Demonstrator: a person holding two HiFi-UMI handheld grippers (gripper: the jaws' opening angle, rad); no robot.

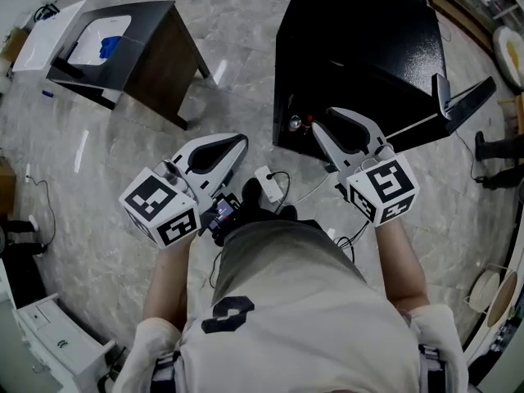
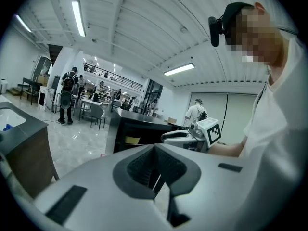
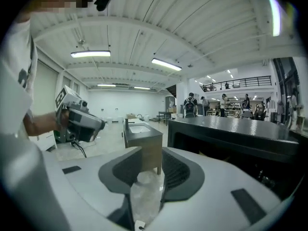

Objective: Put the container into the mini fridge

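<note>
A shallow white container (image 1: 97,39) with something blue in it rests on a dark side table (image 1: 155,51) at the upper left; it also shows as the white container (image 3: 139,128). The black mini fridge (image 1: 360,43) stands ahead with its door (image 1: 465,101) swung open to the right. Small items sit inside its opening (image 1: 296,123). My left gripper (image 1: 237,142) hovers over the floor between table and fridge, jaws closed and empty (image 2: 154,148). Just in front of the fridge opening, my right gripper (image 1: 327,117) is a little open with nothing in it (image 3: 151,153).
Cables and a small white device (image 1: 268,182) lie on the marble floor by the person's feet. A white cabinet (image 1: 57,342) stands at the lower left. Someone's shoes (image 1: 491,150) are at the right edge. Several people (image 2: 67,95) stand far back in the hall.
</note>
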